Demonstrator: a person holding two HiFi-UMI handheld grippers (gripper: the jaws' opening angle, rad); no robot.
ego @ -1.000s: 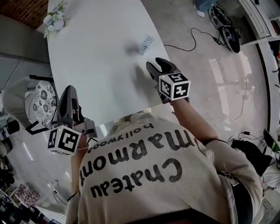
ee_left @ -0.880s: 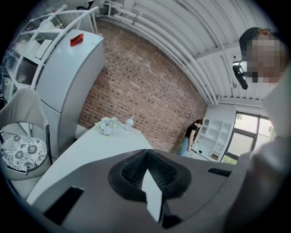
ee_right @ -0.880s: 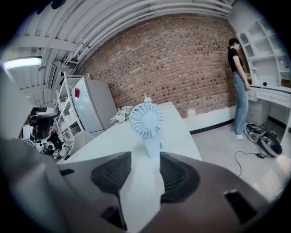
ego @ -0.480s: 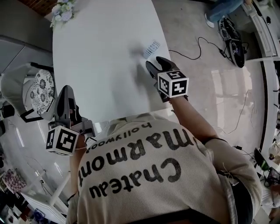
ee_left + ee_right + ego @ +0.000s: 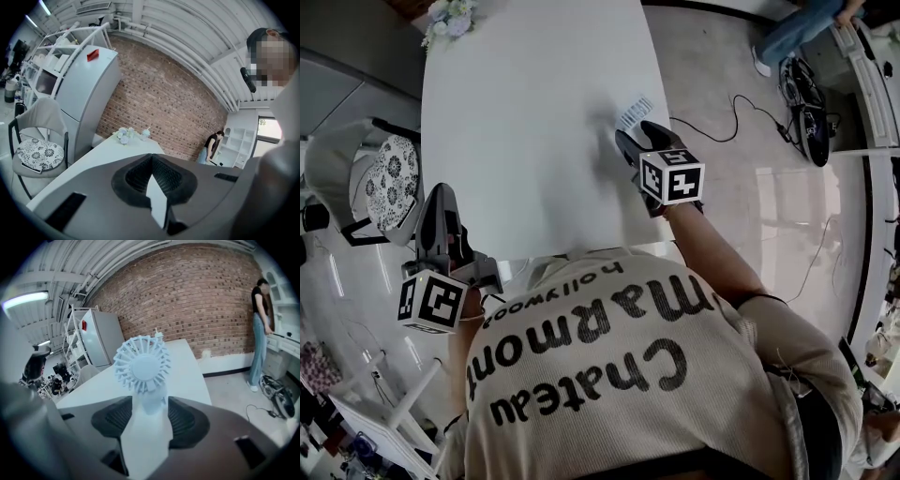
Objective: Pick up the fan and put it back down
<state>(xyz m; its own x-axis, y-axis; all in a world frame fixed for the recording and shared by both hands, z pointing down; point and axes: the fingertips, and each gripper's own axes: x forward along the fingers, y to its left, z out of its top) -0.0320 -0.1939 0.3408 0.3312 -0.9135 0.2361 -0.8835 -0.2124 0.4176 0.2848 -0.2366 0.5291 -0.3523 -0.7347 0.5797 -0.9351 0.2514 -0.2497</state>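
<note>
Pale blue handheld fan (image 5: 142, 369) stands upright on the white table (image 5: 516, 141), near the table's right edge as the head view shows it. Its round grille faces the right gripper's camera. The right gripper (image 5: 149, 401) is directly behind the fan, angled down at the tabletop. Its jaws have just been opening and now stand wide, with the fan's stem between them. A gap shows between the stem and each ribbed pad, so nothing is gripped. The fan's base is hidden below the jaws in the right gripper view. In the head view the fan (image 5: 634, 112) sits just beyond the right gripper's (image 5: 639, 136) tips. The left gripper (image 5: 442, 194) is held off the table's near left corner, well apart from the fan. In its own view the left gripper's (image 5: 151, 159) jaws meet at the tips and hold nothing. Only a thin wedge of table shows between its pads. A bunch of flowers (image 5: 450, 17) lies at the table's far end. A chair with a patterned cushion (image 5: 389, 183) stands to the table's left. A brick wall (image 5: 187, 301) runs behind.
</note>
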